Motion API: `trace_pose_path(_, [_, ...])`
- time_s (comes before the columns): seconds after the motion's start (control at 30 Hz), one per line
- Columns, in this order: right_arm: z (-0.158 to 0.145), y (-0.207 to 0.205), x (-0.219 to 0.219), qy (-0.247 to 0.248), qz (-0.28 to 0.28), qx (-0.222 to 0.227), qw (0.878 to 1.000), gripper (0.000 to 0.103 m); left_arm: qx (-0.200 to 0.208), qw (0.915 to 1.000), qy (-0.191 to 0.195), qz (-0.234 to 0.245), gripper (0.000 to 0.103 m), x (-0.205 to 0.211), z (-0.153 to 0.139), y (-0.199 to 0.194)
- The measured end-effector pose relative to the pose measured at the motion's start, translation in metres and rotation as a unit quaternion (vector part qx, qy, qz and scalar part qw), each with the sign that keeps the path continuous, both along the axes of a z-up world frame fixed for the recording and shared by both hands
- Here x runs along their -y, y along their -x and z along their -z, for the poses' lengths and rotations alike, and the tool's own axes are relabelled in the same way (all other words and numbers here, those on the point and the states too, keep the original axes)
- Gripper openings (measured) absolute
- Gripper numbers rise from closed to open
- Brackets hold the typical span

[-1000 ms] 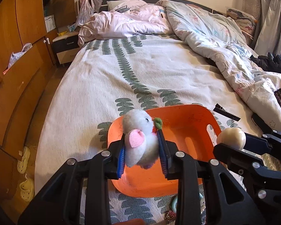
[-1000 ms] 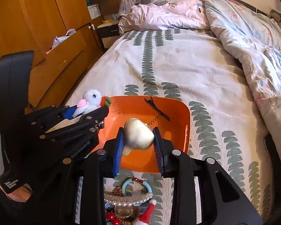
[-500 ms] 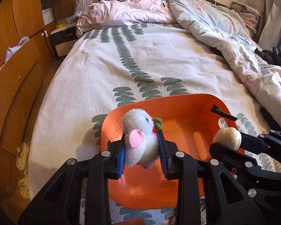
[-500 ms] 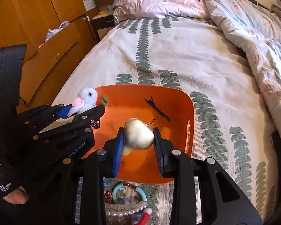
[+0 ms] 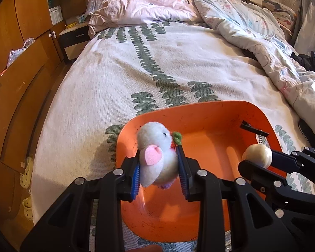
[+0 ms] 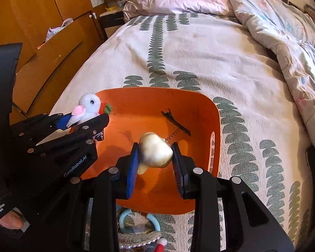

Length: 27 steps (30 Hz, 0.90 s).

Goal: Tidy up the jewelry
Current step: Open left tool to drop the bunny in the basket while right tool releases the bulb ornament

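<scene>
An orange plastic tray lies on the bed, holding a black hair clip with a small spring. My left gripper is shut on a white plush bunny ornament with a pink ear and a green leaf, above the tray's left part. My right gripper is shut on a pearly cream heart-shaped piece, above the tray's middle. Loose jewelry lies in a pile just in front of the tray.
The bedsheet has green leaf print. A rumpled duvet covers the right side, pillows lie at the head. Wooden wardrobes and a nightstand stand left. Yellow slippers sit on the floor.
Both grippers have sunk toward the orange tray, which now fills more of each view. Each keeps its hold on its piece.
</scene>
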State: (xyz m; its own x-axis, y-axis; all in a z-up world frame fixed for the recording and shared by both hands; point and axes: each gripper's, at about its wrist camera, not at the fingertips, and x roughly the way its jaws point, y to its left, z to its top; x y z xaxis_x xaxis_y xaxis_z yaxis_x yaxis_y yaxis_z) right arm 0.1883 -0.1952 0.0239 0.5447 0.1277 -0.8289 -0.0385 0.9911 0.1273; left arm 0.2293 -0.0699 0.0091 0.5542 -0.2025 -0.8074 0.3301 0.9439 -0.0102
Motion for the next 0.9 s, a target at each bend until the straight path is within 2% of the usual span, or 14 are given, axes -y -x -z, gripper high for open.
trace_pose_path(0.4, [0.0043, -0.0014, 0.0009, 0.009, 0.002, -0.004, 1.000, 0.033, -0.002, 1.0000, 0.004, -0.002, 0.039, -0.0028, 0.0025, -0.0033])
trace_pose_path(0.5, [0.0059, -0.0017, 0.0021, 0.009, 0.004, -0.006, 1.000, 0.033, -0.001, 0.9999, 0.010, -0.002, 0.058, -0.0033, 0.0017, -0.0029])
trace_pose_path(0.53, [0.0060, -0.0015, 0.0018, 0.011, 0.003, -0.006, 1.000, 0.033, -0.001, 0.9999, 0.013, -0.001, 0.060, -0.0036, 0.0011, -0.0028])
trace_pose_path(0.9, [0.0039, -0.0011, 0.0026, 0.015, 0.004, 0.000, 1.000, 0.033, 0.002, 0.9999, 0.010, -0.001, 0.060, 0.0001, -0.0001, -0.0017])
